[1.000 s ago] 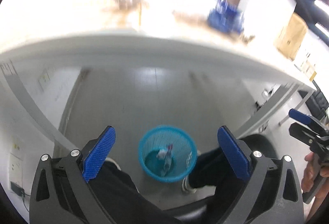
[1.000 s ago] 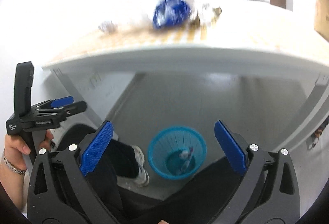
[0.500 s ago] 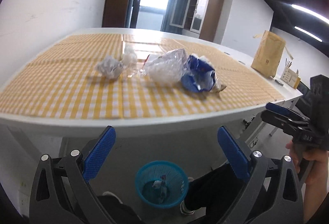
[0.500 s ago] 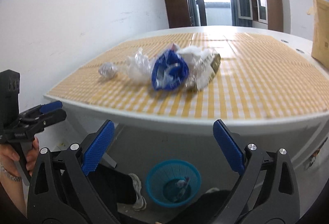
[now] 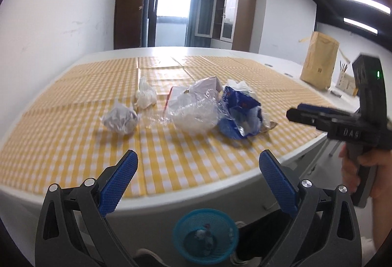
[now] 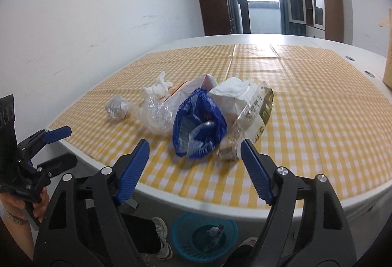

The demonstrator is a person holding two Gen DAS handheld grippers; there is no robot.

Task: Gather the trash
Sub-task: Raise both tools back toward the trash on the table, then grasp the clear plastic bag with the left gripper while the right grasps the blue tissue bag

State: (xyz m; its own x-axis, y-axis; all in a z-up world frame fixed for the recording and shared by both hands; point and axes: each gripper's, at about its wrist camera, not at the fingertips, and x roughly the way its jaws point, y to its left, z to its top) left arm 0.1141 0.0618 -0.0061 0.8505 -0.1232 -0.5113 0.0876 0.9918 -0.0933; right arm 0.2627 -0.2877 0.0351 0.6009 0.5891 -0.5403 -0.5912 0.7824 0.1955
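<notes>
Trash lies on a yellow checked tablecloth (image 5: 73,144): a crumpled paper ball (image 5: 120,118), a white tissue wad (image 5: 145,94), a clear plastic bag (image 5: 193,107) and a blue bag (image 5: 238,115). From the right wrist view the blue bag (image 6: 198,124) sits just ahead, beside a white and gold wrapper (image 6: 250,110). My left gripper (image 5: 197,166) is open over the table's near edge, nothing between its fingers. My right gripper (image 6: 194,153) has its jaws closing, with nothing between them, short of the blue bag. A blue mesh bin (image 6: 204,236) stands on the floor below, with some trash inside.
A brown paper bag (image 5: 319,61) stands at the table's far right. The person's legs and a shoe (image 6: 161,237) are beside the bin (image 5: 205,235). A white wall runs along the table's left side, with cabinets and a door at the back.
Both grippers have risen from below the tabletop to above its edge and moved toward the trash. The right gripper's fingers have narrowed. The bin has dropped to the bottom of both views.
</notes>
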